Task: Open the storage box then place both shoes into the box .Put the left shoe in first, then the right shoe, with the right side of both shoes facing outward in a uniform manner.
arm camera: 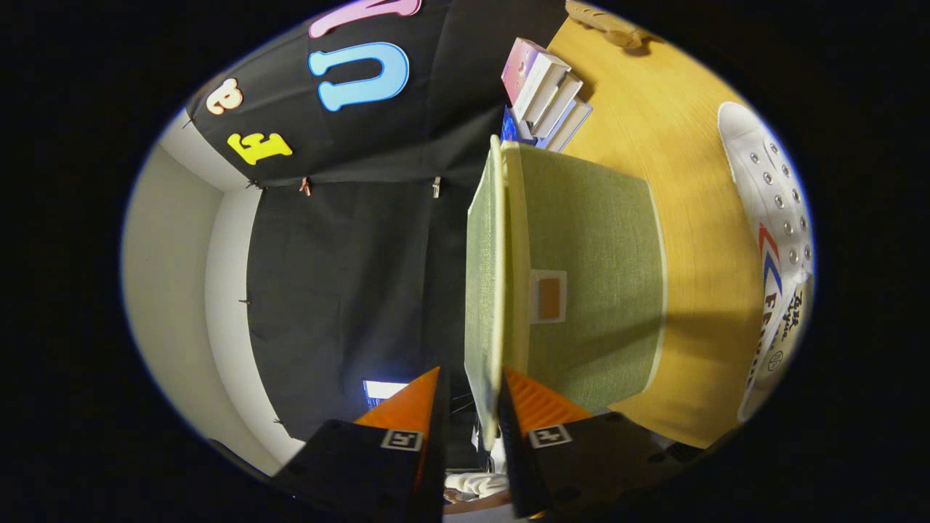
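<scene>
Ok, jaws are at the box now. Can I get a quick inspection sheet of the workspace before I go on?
Surface: wooden table, bare around the box.
Job's things: green storage box, its lid at the box's top, not clearly raised; one white shoe lies on the table beside the box.
Clutter: stack of books beyond the box; a tan object further off, too small to identify.
Grippers: gripper, jaws straddle the lid's edge; whether both press on it cannot be told.
Cables: nothing seen.
Surroundings: black cloth wall, pale wall.
</scene>
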Tool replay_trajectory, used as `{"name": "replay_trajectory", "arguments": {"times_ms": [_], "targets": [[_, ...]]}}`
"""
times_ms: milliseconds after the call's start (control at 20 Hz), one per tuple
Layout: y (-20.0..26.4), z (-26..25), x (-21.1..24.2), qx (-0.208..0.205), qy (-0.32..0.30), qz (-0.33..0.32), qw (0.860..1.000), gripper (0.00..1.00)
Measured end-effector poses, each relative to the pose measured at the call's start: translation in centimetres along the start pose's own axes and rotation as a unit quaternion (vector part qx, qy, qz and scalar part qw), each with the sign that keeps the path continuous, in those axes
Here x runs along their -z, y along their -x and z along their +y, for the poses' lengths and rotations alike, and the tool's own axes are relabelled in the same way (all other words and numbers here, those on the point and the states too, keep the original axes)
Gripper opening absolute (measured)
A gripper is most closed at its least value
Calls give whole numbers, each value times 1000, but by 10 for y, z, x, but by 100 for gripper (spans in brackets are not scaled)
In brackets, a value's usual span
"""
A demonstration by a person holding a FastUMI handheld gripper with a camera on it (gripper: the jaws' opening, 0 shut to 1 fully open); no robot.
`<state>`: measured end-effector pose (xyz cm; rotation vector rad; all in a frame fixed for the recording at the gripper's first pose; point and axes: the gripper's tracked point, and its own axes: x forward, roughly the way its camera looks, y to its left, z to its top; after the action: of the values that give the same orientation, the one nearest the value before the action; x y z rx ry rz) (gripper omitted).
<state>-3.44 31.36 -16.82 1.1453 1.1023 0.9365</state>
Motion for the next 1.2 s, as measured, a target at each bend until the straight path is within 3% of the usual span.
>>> {"name": "replay_trajectory", "arguments": {"times_ms": [50,150,250,600,750,1200], "targets": [[-5,3,0,-1,0,0,1000,16],[-9,5,3,12,1,9,1000,16],[-14,1,-3,31,16,-2,999,5],[-19,62,-2,27,38,-2,999,5],[-32,100,0,32,75,2,997,5],[-139,179,15,28,109,17,993,5]]}}
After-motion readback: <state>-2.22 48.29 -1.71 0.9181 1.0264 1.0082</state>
